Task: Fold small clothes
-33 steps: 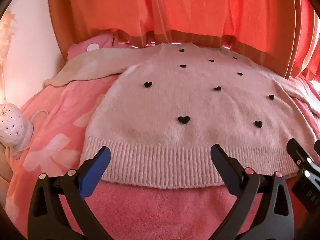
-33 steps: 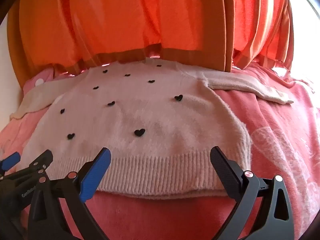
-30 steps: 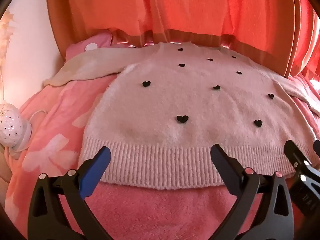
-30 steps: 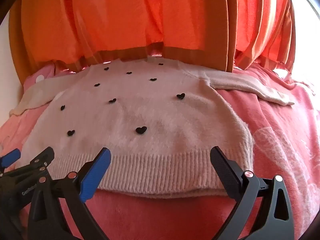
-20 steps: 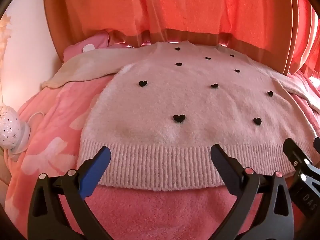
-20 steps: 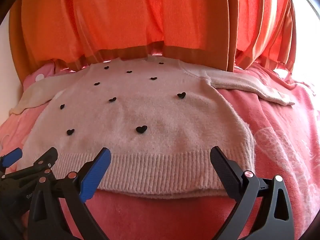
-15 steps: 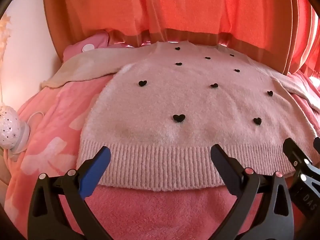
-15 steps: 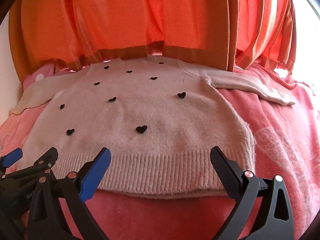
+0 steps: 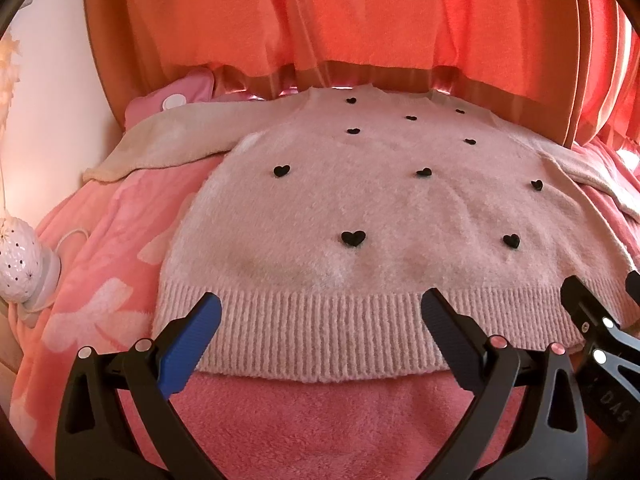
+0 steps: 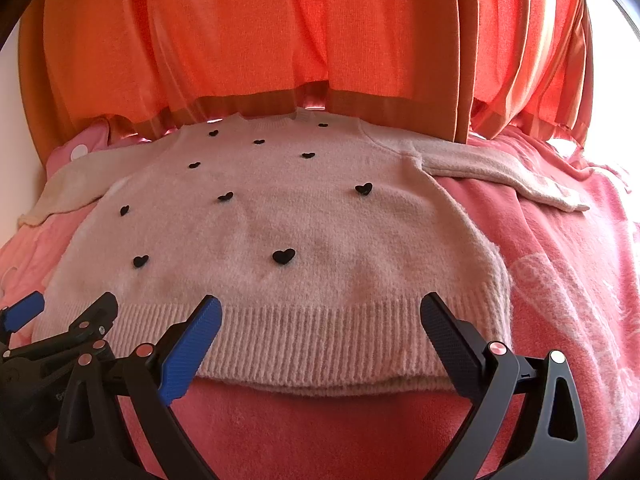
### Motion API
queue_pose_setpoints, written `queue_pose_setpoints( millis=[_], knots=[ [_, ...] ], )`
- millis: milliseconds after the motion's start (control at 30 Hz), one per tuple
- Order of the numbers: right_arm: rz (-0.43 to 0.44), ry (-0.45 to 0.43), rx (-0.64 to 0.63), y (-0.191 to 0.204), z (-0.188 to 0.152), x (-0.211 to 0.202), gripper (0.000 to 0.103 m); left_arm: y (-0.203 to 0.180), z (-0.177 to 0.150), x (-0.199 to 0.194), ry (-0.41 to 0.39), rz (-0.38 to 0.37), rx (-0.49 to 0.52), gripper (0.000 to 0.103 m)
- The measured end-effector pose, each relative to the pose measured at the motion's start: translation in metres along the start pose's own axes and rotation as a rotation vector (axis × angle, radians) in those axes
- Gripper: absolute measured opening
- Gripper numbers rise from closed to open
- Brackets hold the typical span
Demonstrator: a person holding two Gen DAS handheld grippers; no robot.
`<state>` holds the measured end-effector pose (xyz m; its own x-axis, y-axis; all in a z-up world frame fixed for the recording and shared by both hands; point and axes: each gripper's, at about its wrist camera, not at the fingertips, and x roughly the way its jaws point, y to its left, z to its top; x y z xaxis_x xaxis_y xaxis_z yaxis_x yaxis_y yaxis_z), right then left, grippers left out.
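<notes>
One sweater [image 9: 384, 216], two parted hand-held grippers [image 9: 320, 316] [image 10: 320, 316]

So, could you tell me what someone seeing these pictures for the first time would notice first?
Probably the pale pink sweater dotted with small black hearts, spread flat with its sleeves out on a pink blanket. Behind it hang bright orange curtains. Nearest the cameras, the left gripper and the right gripper both stand open at the ribbed hem, holding nothing.
</notes>
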<state>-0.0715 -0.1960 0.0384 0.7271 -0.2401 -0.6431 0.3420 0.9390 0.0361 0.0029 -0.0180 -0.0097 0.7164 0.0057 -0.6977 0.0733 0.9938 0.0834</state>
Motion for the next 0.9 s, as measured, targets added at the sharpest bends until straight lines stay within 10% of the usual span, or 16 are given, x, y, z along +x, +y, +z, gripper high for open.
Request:
queue_pose_setpoints(
  millis=[900],
  knots=[
    [-0.007,0.006,-0.001,0.0023,-0.0027,0.0001,0.098,-0.0023,-0.0011,-0.0026,-0.011,-0.003,0.011,0.098]
  ],
)
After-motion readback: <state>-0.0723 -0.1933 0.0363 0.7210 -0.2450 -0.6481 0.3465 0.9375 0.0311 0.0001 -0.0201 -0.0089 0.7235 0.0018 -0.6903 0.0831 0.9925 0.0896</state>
